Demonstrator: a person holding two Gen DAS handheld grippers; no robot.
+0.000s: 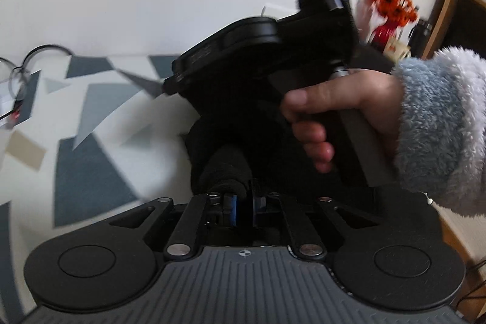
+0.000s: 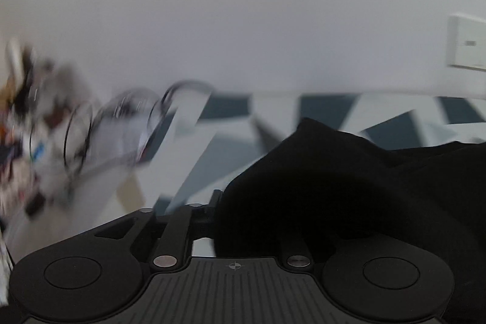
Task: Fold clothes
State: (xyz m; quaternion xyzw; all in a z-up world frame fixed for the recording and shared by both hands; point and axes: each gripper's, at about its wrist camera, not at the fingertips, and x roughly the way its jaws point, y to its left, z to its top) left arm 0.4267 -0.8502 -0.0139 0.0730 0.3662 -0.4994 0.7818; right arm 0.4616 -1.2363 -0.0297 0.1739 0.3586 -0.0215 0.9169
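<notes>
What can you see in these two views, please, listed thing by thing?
garment: one, black, bunched over the patterned cloth, in front of both grippers.
patterned cloth: one, white with grey-blue and beige shapes, spread under the garment.
flowers: one bunch, orange, in a red vase, far right by the wall; blurred.
wire rings: several, dark, at the far left of the cloth; too blurred to name.
wall plate: one, white, on the wall at right.
sleeve: one, fluffy grey-blue, on the right arm.
right hand: holds the right gripper's handle.
left gripper: black, blue pads pinching the garment.
right gripper: black, fingertips hidden under the garment.
</notes>
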